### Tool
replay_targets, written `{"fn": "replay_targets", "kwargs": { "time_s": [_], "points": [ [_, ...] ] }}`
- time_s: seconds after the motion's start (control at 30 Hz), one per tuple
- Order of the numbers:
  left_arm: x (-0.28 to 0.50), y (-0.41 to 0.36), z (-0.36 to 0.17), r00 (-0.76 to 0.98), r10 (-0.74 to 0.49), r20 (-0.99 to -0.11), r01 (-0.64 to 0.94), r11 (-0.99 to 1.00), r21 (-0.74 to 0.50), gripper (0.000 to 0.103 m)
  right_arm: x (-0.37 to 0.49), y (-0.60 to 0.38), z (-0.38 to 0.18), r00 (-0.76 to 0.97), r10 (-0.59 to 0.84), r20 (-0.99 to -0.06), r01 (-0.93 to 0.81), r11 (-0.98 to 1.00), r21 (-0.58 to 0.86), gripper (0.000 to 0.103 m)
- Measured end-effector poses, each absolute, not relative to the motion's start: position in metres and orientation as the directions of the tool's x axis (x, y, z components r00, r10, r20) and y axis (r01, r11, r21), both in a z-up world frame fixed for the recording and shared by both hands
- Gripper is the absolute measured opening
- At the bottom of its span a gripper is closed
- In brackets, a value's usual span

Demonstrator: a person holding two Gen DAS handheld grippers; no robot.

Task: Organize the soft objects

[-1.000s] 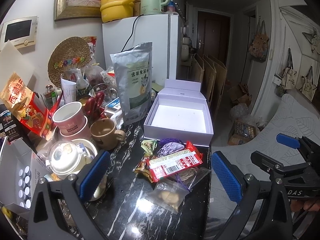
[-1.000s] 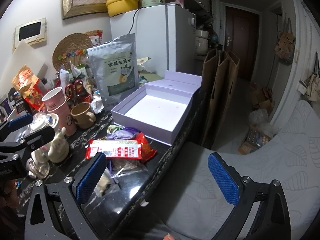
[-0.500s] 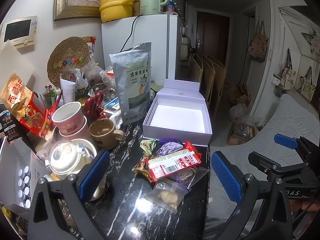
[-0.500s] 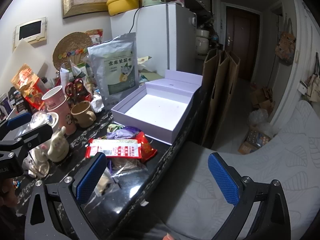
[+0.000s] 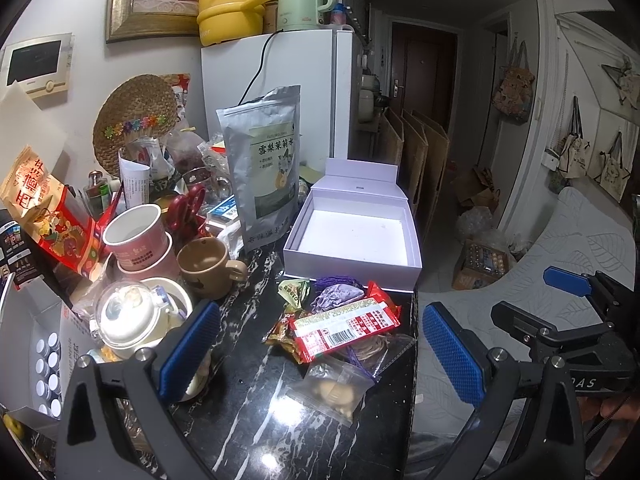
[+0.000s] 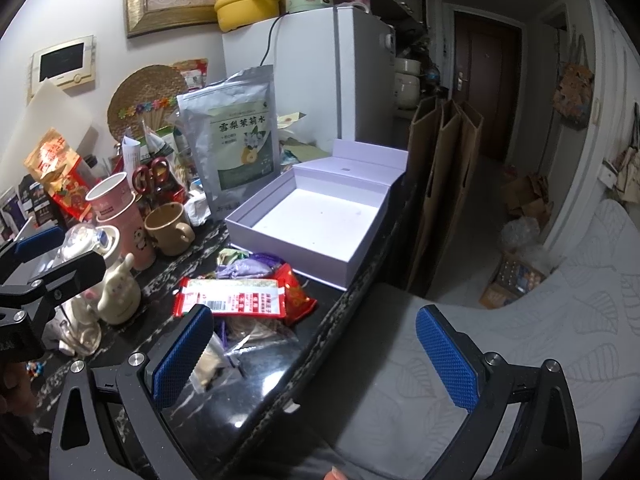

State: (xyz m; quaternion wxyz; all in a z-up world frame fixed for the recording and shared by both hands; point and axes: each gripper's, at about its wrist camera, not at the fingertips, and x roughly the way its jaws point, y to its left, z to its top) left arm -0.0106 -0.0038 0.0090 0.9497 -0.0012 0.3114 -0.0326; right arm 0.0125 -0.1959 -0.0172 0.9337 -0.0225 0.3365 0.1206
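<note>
Soft snack packets lie in a loose heap on the black marbled table, at the centre of the left wrist view: a red-and-white wrapper on top, a purple pouch and a green packet behind it, a clear bag in front. Just above the heap stands the open lavender box, empty, its lid upright at the back. A silver standing pouch rises to the box's left, with a brown mug and a pink cup further left. The left gripper fills the bottom of the frame, its blue pads wide apart and holding nothing.

In the right wrist view the heap sits left of centre, the red-and-white wrapper touching the purple pouch; the lavender box lies to its upper right. The right gripper at the bottom is spread open and empty, its left pad over the table edge, its right over a grey quilted cover.
</note>
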Motion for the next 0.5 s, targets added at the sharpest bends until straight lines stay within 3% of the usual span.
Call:
{"fn": "replay_targets", "kwargs": {
  "time_s": [0.5],
  "points": [
    [-0.0094, -0.0033, 0.0066, 0.8, -0.063, -0.597, 0.06, 0.998, -0.024, 0.103, 0.0145, -0.1938, -0.021, 0.743, 0.212, -0.635, -0.247, 0.968, 0.035, 0.103]
  ]
}}
